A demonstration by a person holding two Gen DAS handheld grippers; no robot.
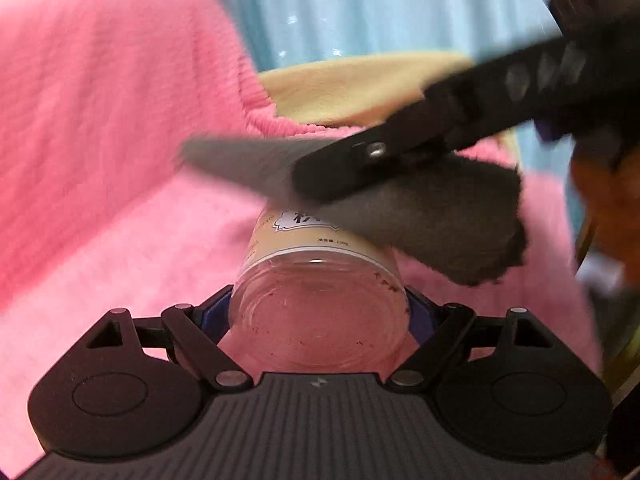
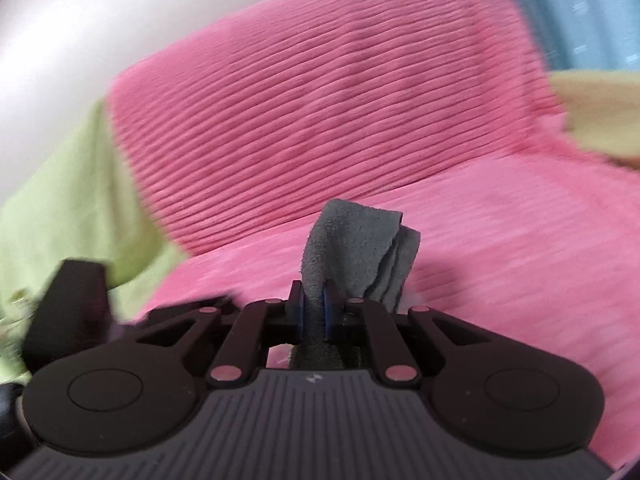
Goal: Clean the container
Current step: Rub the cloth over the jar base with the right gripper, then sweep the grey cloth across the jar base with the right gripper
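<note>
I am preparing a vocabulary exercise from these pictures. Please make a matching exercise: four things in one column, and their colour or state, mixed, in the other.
Things:
1. jar
2. cloth
3. blanket
4. left tongs

Descriptions:
a. pink, ribbed
b. grey, pinched in the right tongs
c. clear, with reddish specks at the base
d. closed on the jar

Pairs: 1-c, 2-b, 3-a, 4-d
</note>
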